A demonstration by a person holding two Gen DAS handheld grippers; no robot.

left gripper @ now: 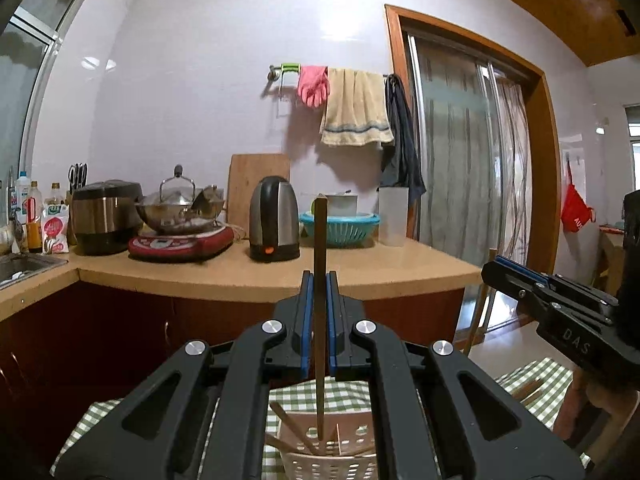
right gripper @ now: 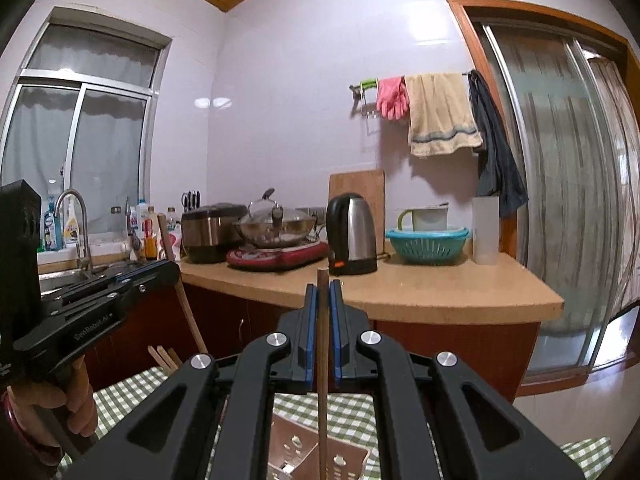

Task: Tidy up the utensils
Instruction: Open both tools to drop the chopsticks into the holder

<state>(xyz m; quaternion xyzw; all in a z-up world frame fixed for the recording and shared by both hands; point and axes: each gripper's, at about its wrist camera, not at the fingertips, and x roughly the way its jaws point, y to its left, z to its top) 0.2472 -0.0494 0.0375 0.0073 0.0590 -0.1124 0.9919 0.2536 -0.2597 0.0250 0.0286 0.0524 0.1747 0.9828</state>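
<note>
My left gripper [left gripper: 319, 280] is shut on a dark wooden chopstick [left gripper: 319, 264], held upright with its lower tip over a white perforated utensil basket [left gripper: 328, 458] that holds several chopsticks. My right gripper [right gripper: 322, 292] is shut on a lighter wooden chopstick [right gripper: 322, 360], also upright, its lower end over a brown perforated utensil holder [right gripper: 316, 456]. Both containers stand on a green checked tablecloth [right gripper: 352, 412]. The right gripper also shows at the right edge of the left wrist view [left gripper: 552, 292]; the left gripper with its chopstick shows at the left of the right wrist view [right gripper: 120, 280].
A kitchen counter [left gripper: 360, 268] stands beyond, with a kettle [left gripper: 274, 220], a wok on an induction cooker [left gripper: 182, 240], a rice cooker [left gripper: 106, 216], a teal colander [left gripper: 340, 226], bottles and a sink [right gripper: 72, 272]. A sliding glass door [right gripper: 568, 200] is at the right.
</note>
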